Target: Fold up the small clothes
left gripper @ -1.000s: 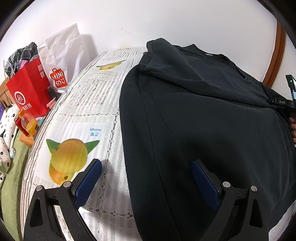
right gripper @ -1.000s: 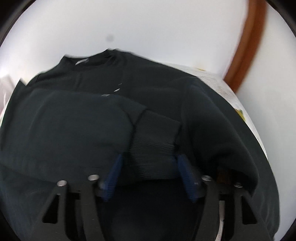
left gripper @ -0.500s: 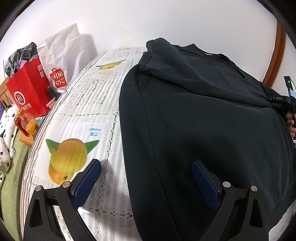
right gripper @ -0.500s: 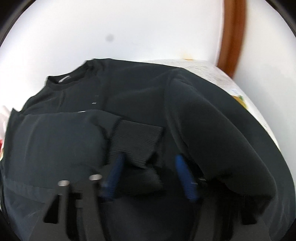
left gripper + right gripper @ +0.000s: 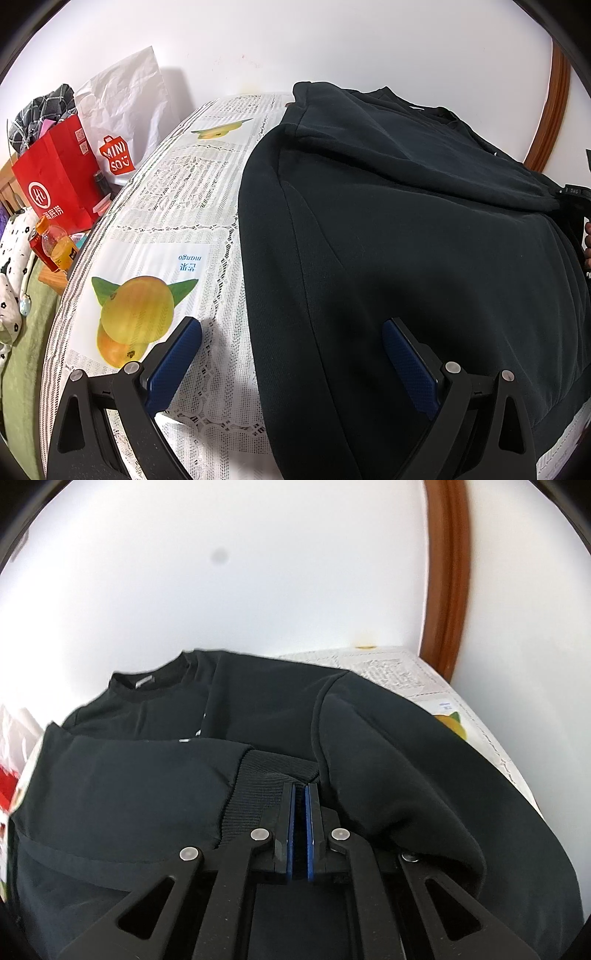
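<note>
While my right tongs (image 5: pixel 299 794) pinched the soft top's (image 5: pixel 424 258) thick cuff (image 5: pixel 273 775), my left tongs (image 5: pixel 291 354) stayed spread.

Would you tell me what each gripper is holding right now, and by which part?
The right gripper is shut on the black sweatshirt, pinching its ribbed sleeve cuff. The left gripper is open, holding nothing.
</note>
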The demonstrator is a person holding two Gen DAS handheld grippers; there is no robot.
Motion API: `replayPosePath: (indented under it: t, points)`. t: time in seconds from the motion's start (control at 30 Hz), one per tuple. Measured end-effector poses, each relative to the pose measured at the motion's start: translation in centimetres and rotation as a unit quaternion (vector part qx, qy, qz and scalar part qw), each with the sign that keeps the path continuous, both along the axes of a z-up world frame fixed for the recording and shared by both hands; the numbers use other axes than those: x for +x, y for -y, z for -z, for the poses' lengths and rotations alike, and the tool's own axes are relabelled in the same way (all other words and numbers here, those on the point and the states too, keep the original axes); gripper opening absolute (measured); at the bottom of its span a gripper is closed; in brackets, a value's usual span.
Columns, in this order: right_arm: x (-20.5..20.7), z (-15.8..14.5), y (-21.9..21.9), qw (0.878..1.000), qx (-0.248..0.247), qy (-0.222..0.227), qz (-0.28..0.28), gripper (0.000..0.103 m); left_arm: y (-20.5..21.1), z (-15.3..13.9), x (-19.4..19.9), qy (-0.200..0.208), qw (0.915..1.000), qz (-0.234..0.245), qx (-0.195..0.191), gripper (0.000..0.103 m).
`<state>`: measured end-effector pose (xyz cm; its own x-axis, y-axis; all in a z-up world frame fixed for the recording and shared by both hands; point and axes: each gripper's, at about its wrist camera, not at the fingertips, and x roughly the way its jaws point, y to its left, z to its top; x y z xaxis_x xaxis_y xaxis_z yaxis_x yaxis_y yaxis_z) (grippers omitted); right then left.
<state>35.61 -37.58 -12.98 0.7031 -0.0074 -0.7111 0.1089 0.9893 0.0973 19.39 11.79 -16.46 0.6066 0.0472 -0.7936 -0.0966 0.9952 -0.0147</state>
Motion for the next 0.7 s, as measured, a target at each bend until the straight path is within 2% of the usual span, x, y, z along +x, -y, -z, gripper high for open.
replayPosePath:
  t: [0.07,0.13,0.23,0.47,0.53,0.57,0.7]
  points:
    - [0.0,0.1,0.2,1.000,0.005,-0.001,0.004,0.004,0.0,0.0,0.0,0.000,1.0000,0.000,0.000,0.099]
    - [-0.2,0.2,0.2,1.000,-0.015,0.001,0.010,0.004,0.0,0.0,0.0,0.000,1.0000,0.000,0.000,0.099]
    - [-0.2,0.3,0.4,1.000,-0.001,0.002,0.019,0.004,0.0,0.0,0.0,0.000,1.0000,0.000,0.000,0.099]
    - [0.2,2.7,0.1,0.997,-0.011,-0.069,0.021,0.009,0.0,0.0,0.0,0.000,1.0000,0.000,0.000,0.099]
    - [-1.1,2.1,-0.5,0.997,-0.031,-0.070,0.015,0.017,0.0,0.0,0.0,0.000,1.0000,0.000,0.000,0.099]
    - [-1.7,1.9,-0.7,0.997,-0.033,-0.074,0.010,0.025,0.0,0.0,0.1,0.000,1.0000,0.000,0.000,0.099]
    - [-6.8,0.5,-1.0,0.996,-0.061,-0.064,-0.021,0.037,-0.1,0.0,-0.1,0.000,1.0000,-0.001,0.000,0.099]
